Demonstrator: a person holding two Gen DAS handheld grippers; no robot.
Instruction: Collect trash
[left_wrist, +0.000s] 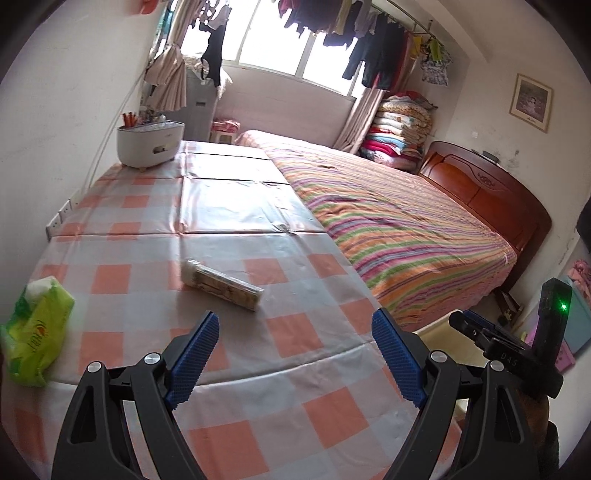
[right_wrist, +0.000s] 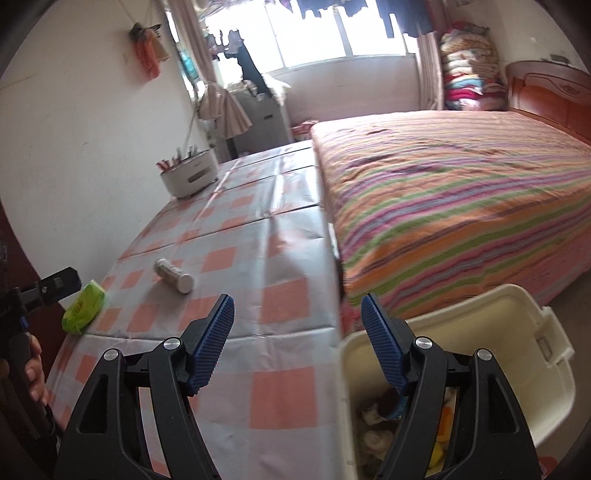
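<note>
Now the packet (left_wrist: 221, 283) lies flat on the desk (left_wrist: 295, 387), just ahead of the left gripper (left_wrist: 295, 354), its long axis slanting right. Both grippers are wide open and empty; the right gripper (right_wrist: 297, 339) hangs at the bin (right_wrist: 517, 332), farther away.

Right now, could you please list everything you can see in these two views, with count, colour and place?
Table: one, orange-and-white checked cloth, beside the bed.
Wrapped packet: one, clear wrap with pale contents, lying mid-table.
Tissue pack: one, green, at the table's near left edge.
Holder: one, white, at the table's far corner, by the wall.
Bin: one, cream, on the floor beside the table, trash inside.
Bed: one, striped cover, wooden headboard.
Folded blankets: one stack, mixed colours, beside the headboard.
Hanging clothes: many, mostly dark, at the window.
Left gripper: black, blue pads, open, over the table.
Right gripper: same, open, empty, above the table edge and bin.
</note>
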